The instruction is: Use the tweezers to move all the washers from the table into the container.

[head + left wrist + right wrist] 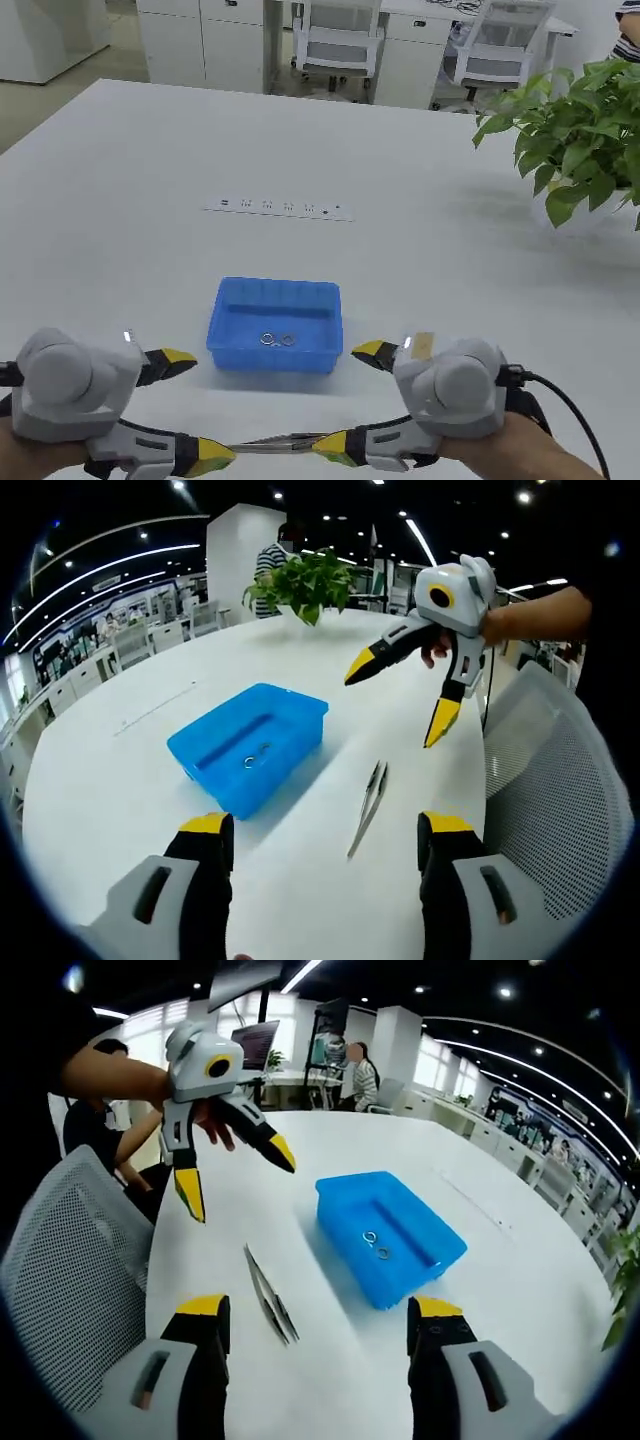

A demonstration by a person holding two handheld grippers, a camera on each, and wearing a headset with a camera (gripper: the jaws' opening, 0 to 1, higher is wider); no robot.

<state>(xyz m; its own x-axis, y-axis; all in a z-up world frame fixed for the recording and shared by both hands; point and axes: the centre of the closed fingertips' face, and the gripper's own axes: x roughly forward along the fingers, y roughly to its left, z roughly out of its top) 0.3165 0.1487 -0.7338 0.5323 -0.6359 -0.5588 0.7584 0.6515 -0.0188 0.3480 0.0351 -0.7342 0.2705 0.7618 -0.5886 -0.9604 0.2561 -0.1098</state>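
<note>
Currently: left hand-held gripper (208,405) sits left of and nearer the person than the container (272,360), jaws apart and holding nothing. The tweezers (275,443) lie flat on the tabletop (150,180) on the near side of the container, between the two grippers and touched by neither. Two washers (277,340) rest on the container floor, close together. Right hand-held gripper (340,400), right of the container, also has its jaws spread and empty.

Judgement: transfer looks done or nearly so. A washer that small on white tabletop could escape these views, so check before closing out.

Room: left of the container is open tabletop. The near edge runs just behind the tweezers, with a mesh chair back (560,780) past it. A socket strip (280,208) lies well beyond the container. The plant (580,130) stands far right, well apart.
</note>
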